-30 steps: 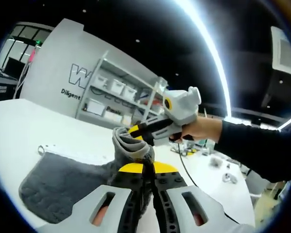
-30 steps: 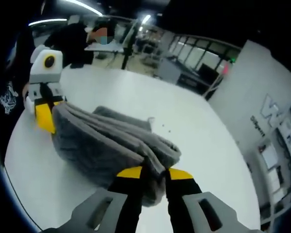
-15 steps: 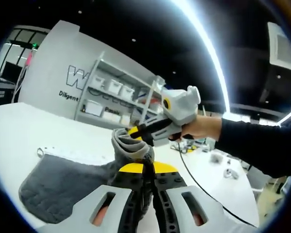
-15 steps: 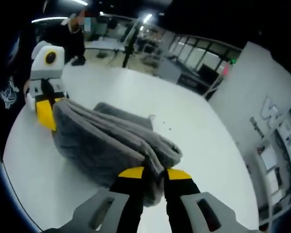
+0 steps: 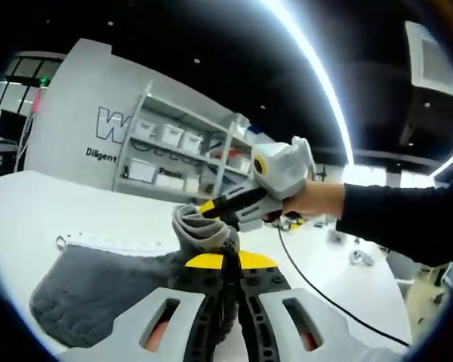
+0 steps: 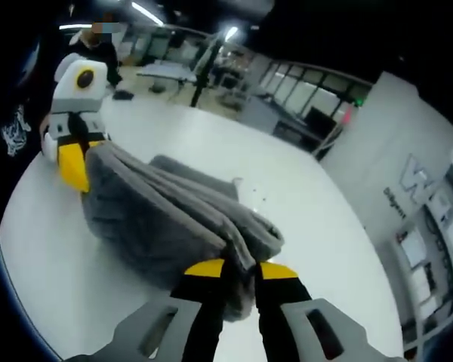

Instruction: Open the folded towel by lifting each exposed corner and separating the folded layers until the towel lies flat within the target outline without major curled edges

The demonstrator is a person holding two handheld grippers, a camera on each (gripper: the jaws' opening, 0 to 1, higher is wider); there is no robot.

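A grey towel (image 5: 98,283) hangs off the white table (image 5: 30,204), held up by two corners. My left gripper (image 5: 228,264) is shut on one corner, and the cloth bunches above its yellow-tipped jaws. In the right gripper view my right gripper (image 6: 240,269) is shut on the other corner of the towel (image 6: 151,219), which stretches in folds to the left gripper (image 6: 74,162) at far left. In the left gripper view the right gripper (image 5: 211,209), held by a hand with a dark sleeve, bites the rolled towel edge.
A thin white label or tape strip (image 5: 113,243) lies on the table beyond the towel. A black cable (image 5: 317,290) runs across the table at right. Shelves with white bins (image 5: 181,151) stand behind. A person (image 6: 98,53) stands far off.
Both grippers have risen slightly with the towel, keeping their hold. The views have shifted a little; the towel's shape is nearly the same.
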